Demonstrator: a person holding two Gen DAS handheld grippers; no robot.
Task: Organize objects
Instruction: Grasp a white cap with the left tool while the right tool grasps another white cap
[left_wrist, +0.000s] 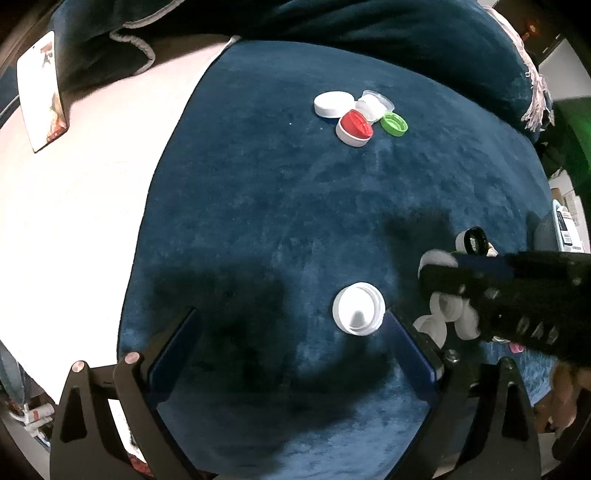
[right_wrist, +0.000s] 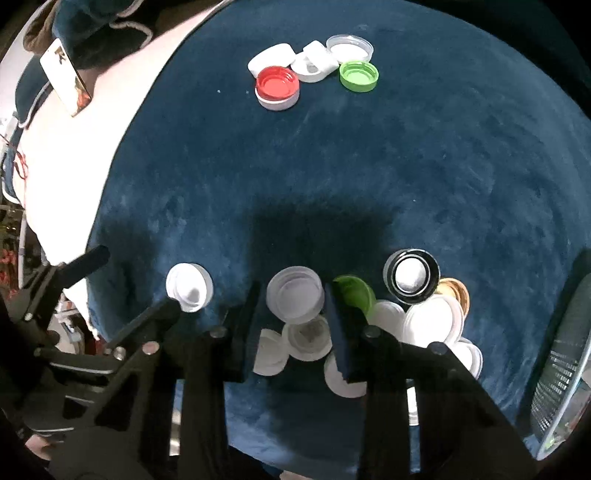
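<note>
Bottle caps lie on a blue velvet cloth (left_wrist: 266, 206). My right gripper (right_wrist: 291, 291) points down over a near pile (right_wrist: 424, 317) of mostly white caps, which also holds a black cap (right_wrist: 412, 275), a gold one (right_wrist: 456, 291) and a green one (right_wrist: 354, 293). Its pads press on a white cap (right_wrist: 294, 297) at the pile's left edge. My left gripper (left_wrist: 291, 312) stands open above the cloth. A lone white cap (left_wrist: 358, 308) lies just beyond its right finger (left_wrist: 410, 347). At the far side sits a small group: a red cap (left_wrist: 354, 127), a green cap (left_wrist: 394, 123) and white caps (left_wrist: 333, 103).
A phone-like card (left_wrist: 40, 92) lies on the pale surface left of the cloth. Dark blue cushions (left_wrist: 369, 33) rise behind the far group. A wire mesh object (right_wrist: 557, 369) stands at the right edge, close to the pile.
</note>
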